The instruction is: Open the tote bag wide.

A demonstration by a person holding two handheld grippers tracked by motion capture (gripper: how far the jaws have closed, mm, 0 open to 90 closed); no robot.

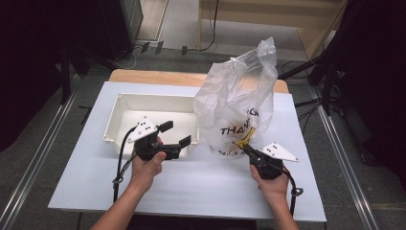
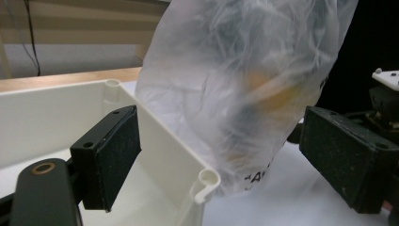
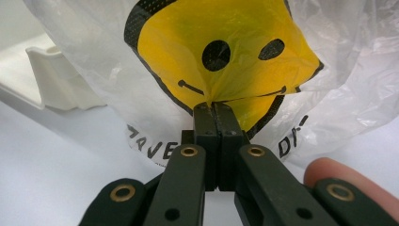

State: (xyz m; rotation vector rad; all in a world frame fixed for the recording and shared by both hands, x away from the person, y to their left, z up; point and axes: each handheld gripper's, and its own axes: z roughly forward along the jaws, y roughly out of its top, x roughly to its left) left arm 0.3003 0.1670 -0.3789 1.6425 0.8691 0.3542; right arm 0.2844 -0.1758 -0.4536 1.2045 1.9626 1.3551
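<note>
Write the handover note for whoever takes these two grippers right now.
Right hand-held gripper: shut, pinching the plastic bag at its smiley print.
Left hand-held gripper: open, one jaw inside the white bin, the other outside its near wall, gripping nothing.
Bag stands on the white table beside the bin, contents blurred.
Done: bag pinched.
Left: probably securing the bin and moving or emptying the bag.

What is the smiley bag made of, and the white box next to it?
The bag looks like thin, see-through plastic film: it crinkles, shines, and puckers where the right gripper pinches it. The white box seems to be hard moulded plastic, smooth and slightly glossy, with stiff straight walls and rounded corner posts.
</note>
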